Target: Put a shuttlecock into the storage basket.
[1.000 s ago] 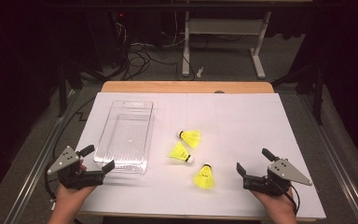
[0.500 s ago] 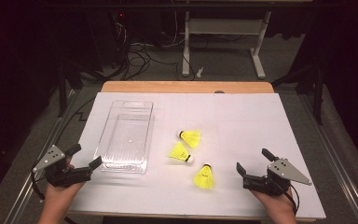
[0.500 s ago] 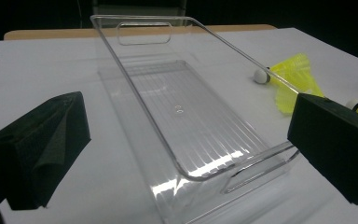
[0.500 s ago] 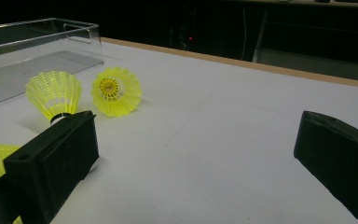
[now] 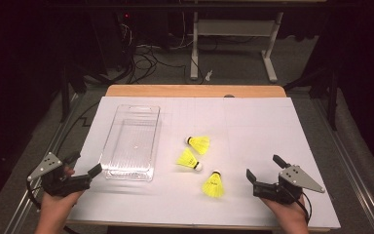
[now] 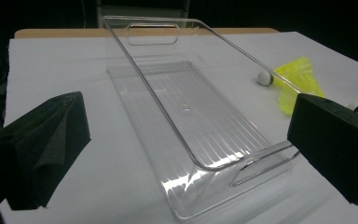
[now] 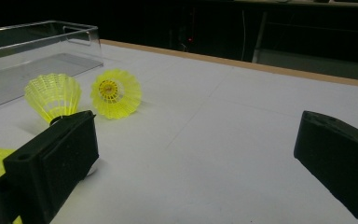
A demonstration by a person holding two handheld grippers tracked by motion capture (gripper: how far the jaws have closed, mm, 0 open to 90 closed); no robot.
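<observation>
**Two open grippers, a clear tray and three yellow birdies**

The left gripper sits at the near left edge of the table. A hand holds it from below. Its jaws are spread wide apart and hold nothing. The tray is just ahead of it and a bit to its right. In the left gripper view the near end of the tray lies between the two jaws but does not touch them. The tray is clear plastic and has nothing in it. It has a cut-out handle at each short end.

The right gripper rests near the front right part of the table, held by the other hand. Its jaws are spread wide too, with nothing between them.

Three yellow birdies lie on the white table, between the two grippers. The near birdie is just to the left of the right gripper, close to its left jaw. It stands with its cork end up. The middle birdie lies on its side a little farther off, ahead and to the left. The far birdie lies on its side just past that one. In the right gripper view two of the birdies lie side by side beyond the left jaw, with the tray behind them.

All three birdies are outside the tray, to its right.
</observation>
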